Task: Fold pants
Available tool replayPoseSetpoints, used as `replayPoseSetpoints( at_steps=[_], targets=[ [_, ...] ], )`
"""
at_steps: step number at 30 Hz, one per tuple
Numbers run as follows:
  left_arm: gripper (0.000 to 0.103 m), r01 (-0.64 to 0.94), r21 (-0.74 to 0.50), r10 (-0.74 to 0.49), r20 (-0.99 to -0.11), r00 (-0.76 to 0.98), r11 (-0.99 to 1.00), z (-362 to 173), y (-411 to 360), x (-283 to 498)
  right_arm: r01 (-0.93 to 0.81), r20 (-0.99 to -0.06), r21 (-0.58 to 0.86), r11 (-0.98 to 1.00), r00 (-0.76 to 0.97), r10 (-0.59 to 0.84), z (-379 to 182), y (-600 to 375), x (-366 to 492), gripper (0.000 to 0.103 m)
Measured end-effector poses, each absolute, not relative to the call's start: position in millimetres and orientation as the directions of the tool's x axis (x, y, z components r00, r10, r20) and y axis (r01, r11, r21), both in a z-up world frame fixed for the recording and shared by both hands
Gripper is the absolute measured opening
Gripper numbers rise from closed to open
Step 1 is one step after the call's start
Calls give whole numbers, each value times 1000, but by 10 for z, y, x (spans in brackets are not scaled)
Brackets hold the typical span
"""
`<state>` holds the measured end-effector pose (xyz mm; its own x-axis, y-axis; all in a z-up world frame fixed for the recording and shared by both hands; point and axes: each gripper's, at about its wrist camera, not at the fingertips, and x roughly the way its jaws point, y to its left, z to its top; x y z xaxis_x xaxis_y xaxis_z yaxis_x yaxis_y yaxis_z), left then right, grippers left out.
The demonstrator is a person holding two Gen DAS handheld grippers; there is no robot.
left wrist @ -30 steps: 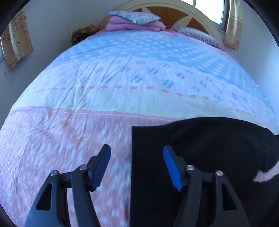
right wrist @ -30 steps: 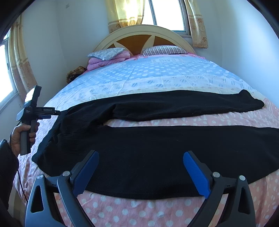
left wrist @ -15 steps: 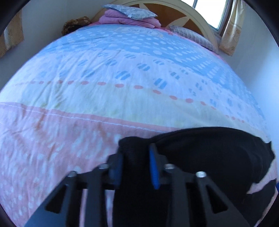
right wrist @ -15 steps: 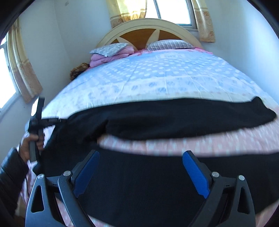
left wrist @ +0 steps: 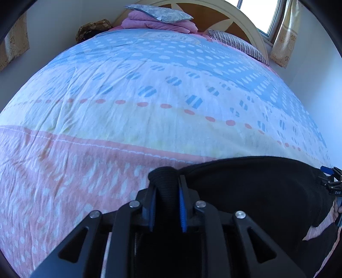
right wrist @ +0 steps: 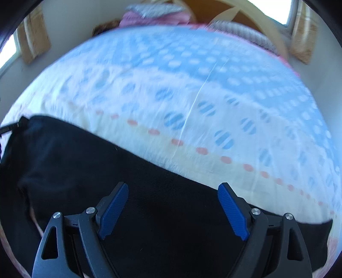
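The bed (left wrist: 106,128) carries a quilt that is pink at the near end, then pale yellow, then blue-dotted toward the far headboard (left wrist: 241,27), where pillows (left wrist: 158,16) are stacked; curtains (left wrist: 282,34) hang at the far right. The left tongs (left wrist: 166,205) are clamped on a bunched edge of the black pants (left wrist: 256,188). The right tongs (right wrist: 173,210) stand apart above the pants (right wrist: 85,162).

Pants (right wrist: 149,188) on bed (right wrist: 171,85), pillows (left wrist: 158,15) behind
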<state>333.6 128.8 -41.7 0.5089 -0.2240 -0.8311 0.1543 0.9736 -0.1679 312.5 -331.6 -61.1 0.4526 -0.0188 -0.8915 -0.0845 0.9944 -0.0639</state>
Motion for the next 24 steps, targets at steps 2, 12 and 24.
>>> replayPoseSetpoints(
  at_steps=[2,12,24],
  targets=[
    [20,152,-168,-223,-834,505,974,-419,1280,3356,-135,-906,-62,989,422,1,-724,-3326,3197,87],
    [17,124,-171,-211,-813,543,978,-248,1284,3300,-161,-876,20,987,472,95,-530,-3275,2916,6],
    [17,204,-227,-302,-613,730,952,556,1672,2149,-112,-656,-139,984,755,-6,487,-2647,1174,6]
  ],
)
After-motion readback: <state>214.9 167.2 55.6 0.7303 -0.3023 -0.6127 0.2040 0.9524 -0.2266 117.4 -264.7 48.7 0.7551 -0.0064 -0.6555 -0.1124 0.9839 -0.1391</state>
